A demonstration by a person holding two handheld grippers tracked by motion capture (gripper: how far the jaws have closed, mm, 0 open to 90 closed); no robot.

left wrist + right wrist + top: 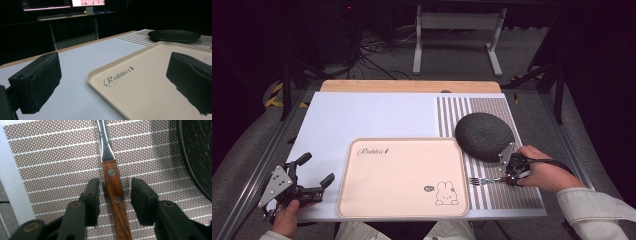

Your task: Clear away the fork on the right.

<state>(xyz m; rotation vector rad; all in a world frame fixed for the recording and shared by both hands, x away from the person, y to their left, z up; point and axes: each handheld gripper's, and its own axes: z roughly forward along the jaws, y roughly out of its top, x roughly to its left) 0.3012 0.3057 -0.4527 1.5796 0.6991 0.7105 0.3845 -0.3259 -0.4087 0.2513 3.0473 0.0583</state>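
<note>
Lying flat on the brown dotted placemat: a fork with a riveted wooden handle, tines pointing toward the tray, steel neck running away up the right gripper view. Straddling that handle, the right tool, jaws spread with a gap on each side of the wood, not clenched on it, touching of the left jaw uncertain. Gripping this tool from the near right, a hand in a pale sleeve. Sitting just beyond on the same mat, a dark textured plate, its rim showing at the right edge of the right gripper view. Resting beside the mat on the white tabletop, the cream tray bearing the word "Rabbit" and a small rabbit drawing. Hovering at the near left corner of the tabletop, the left tool, jaws wide apart and released, grasping nothing, aimed across the tray toward the plate.
</note>
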